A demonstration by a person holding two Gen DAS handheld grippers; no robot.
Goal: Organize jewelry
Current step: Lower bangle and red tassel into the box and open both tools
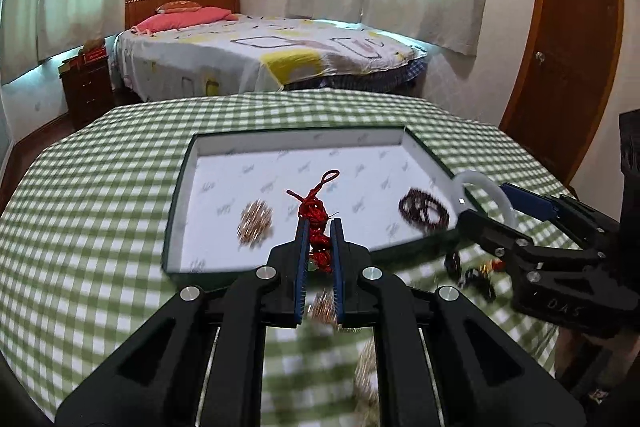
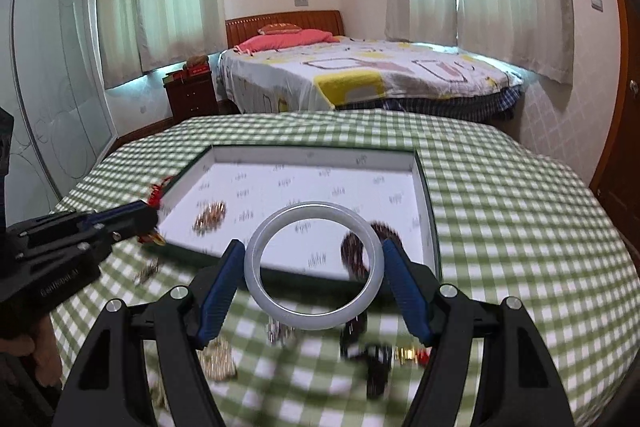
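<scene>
Carry step: left gripper (image 1: 320, 247) clamped on red knotted cord (image 1: 316, 215), right gripper (image 2: 314, 275) clamped on pale bangle (image 2: 314, 265), both apparently above tray's (image 1: 296, 141) near edge; next, advance over tray, release.

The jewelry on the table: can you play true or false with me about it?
1. The left gripper holds a red knotted cord. True.
2. The right gripper is empty. False: its fingers hold a white bangle.
3. The box already has a dark bead bracelet inside. True.
4. The tablecloth is plain blue. False: it is green and white checked.
</scene>
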